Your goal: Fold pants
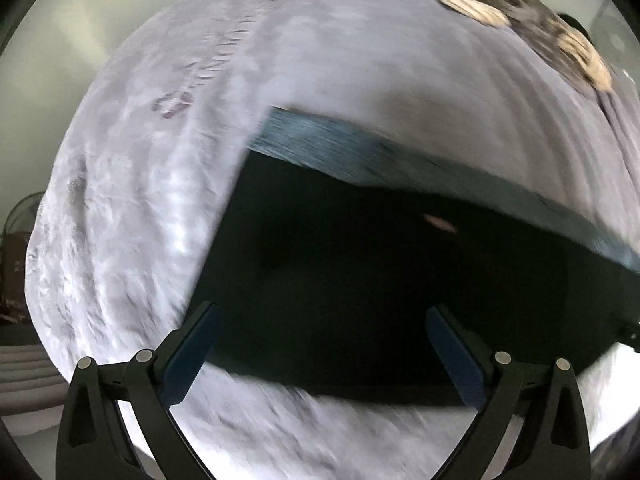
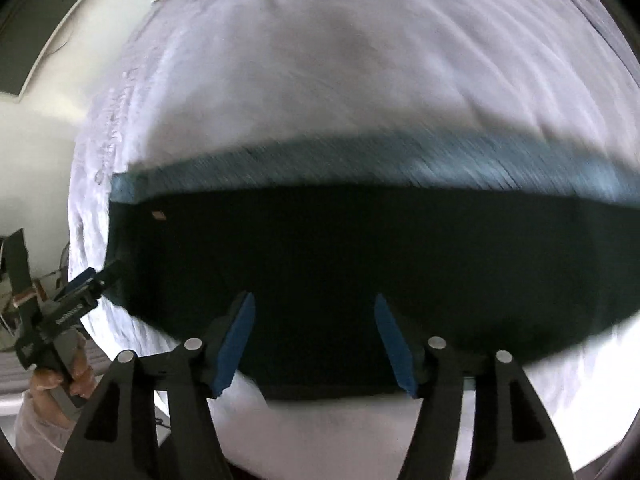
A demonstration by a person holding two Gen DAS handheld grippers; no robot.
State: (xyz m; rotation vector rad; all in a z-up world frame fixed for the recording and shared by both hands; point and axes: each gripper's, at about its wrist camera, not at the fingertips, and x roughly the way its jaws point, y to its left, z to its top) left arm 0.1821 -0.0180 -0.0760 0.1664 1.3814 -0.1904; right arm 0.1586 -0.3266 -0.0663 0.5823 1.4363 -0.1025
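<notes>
Dark pants (image 1: 360, 280), teal band along their far edge, lie flat on a pale bed (image 1: 140, 200). Above them the left tool (image 1: 320, 344) and right tool (image 2: 314, 340) hang parted, empty. Soft, limp cloth: best pinched at corners. Bare bed surrounds the pants.

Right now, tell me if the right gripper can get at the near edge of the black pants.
Probably yes. The right gripper is open above the black pants, nothing between its fingers, and the near edge lies flat on the pale bedcover. The left gripper is off at the far corner.
</notes>
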